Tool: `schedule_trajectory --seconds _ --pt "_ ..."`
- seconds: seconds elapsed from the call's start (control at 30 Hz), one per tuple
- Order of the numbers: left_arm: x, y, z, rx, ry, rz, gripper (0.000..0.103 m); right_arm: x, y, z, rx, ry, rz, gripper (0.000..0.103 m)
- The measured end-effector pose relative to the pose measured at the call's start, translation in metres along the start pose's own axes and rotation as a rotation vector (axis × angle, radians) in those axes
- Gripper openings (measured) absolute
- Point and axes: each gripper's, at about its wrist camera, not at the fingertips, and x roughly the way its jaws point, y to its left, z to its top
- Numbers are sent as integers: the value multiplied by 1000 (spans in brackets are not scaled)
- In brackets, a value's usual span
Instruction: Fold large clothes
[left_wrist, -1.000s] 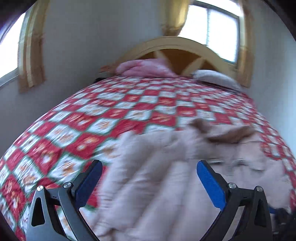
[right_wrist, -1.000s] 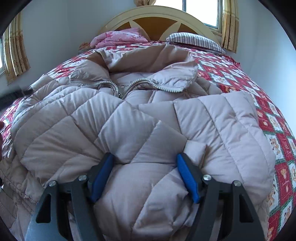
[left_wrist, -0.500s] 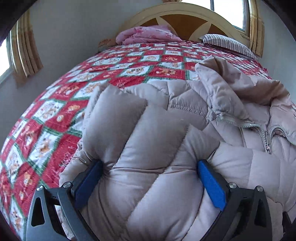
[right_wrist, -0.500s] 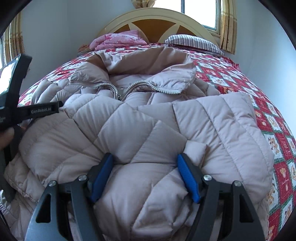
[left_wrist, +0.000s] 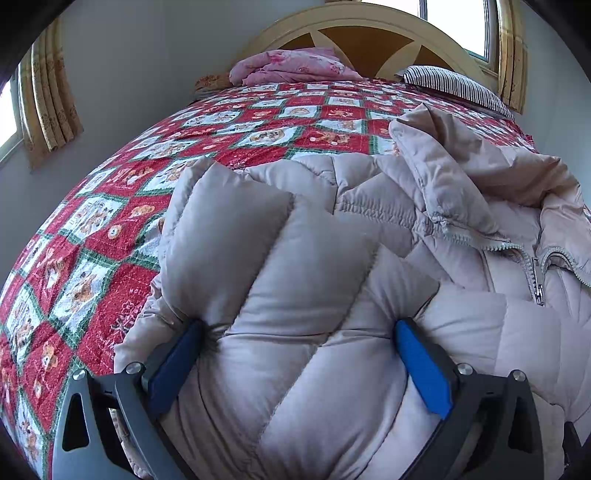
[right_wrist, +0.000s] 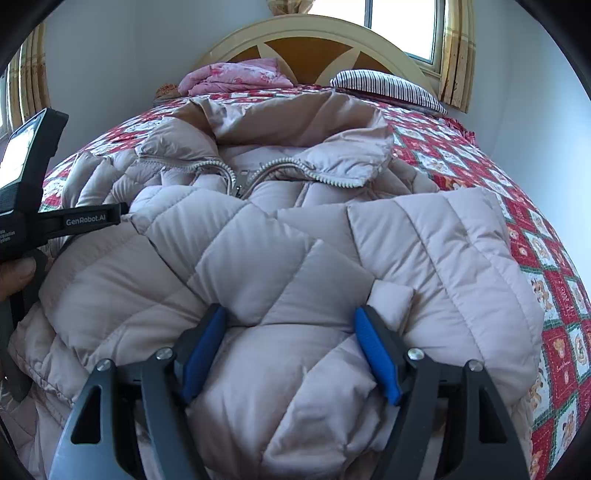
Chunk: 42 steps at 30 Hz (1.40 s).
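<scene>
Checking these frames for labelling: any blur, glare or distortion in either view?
Left wrist view: sharp, the puffer jacket evenly daylit, strong fisheye bulge in the bedspread, dark corners. Right wrist view: equally sharp, the window blown out white, the headboard curved.

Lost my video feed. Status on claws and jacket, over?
Left claw and right claw both straddle puffy jacket bulk, pads pressing in. Jacket on quilt, zipper partly open. Nothing blocking.
</scene>
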Motion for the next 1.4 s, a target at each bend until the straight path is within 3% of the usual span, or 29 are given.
schedule_trajectory --seconds 1.4 --pt "2 3 0 -16 0 -27 102 1 3 -2 -16 3 -23 75"
